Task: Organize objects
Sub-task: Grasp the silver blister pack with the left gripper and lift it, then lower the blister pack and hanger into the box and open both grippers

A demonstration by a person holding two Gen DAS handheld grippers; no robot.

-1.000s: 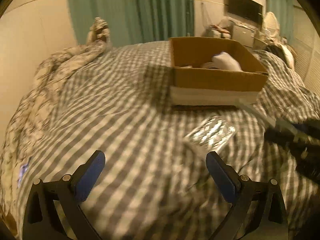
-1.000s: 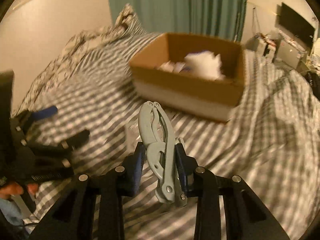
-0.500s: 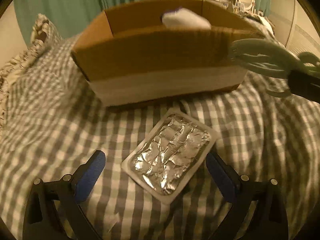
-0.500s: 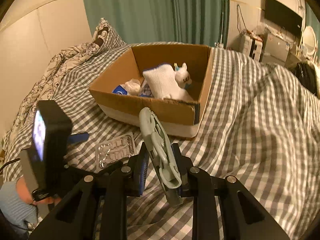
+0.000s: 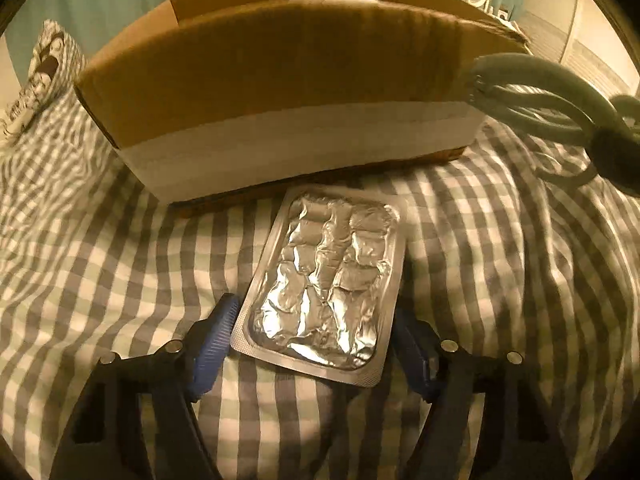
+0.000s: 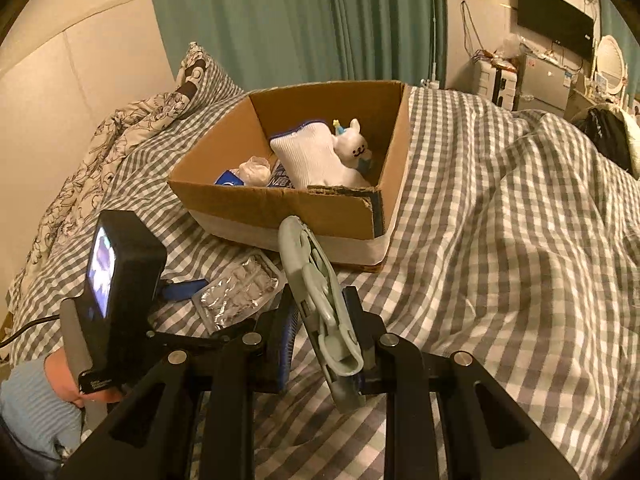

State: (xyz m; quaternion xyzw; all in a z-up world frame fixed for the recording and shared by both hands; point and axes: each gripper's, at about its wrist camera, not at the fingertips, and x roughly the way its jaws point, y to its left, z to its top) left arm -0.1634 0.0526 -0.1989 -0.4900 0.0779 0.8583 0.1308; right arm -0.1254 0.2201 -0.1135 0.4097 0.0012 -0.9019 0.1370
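Note:
A silver foil blister pack [image 5: 326, 300] lies on the checked bedspread just in front of the cardboard box [image 5: 280, 92]. My left gripper [image 5: 316, 354] has its blue pads at both sides of the pack's near end, close to touching; it also shows in the right wrist view [image 6: 240, 300]. My right gripper [image 6: 320, 340] is shut on a grey-green hand tool [image 6: 320, 300], held above the bed beside the box's near corner; the tool shows at the right in the left wrist view [image 5: 540, 96]. The box [image 6: 288, 208] holds a white sock, a small white plush and packets.
A patterned duvet and pillow [image 6: 120, 140] lie at the left of the bed. The checked bedspread [image 6: 500, 240] spreads to the right. Green curtains, a television and cluttered shelves [image 6: 552, 60] stand beyond the bed.
My left gripper moved forward to the blister pack and narrowed its jaws around the pack's near end. My right gripper with the tool rose slightly and stayed near the box.

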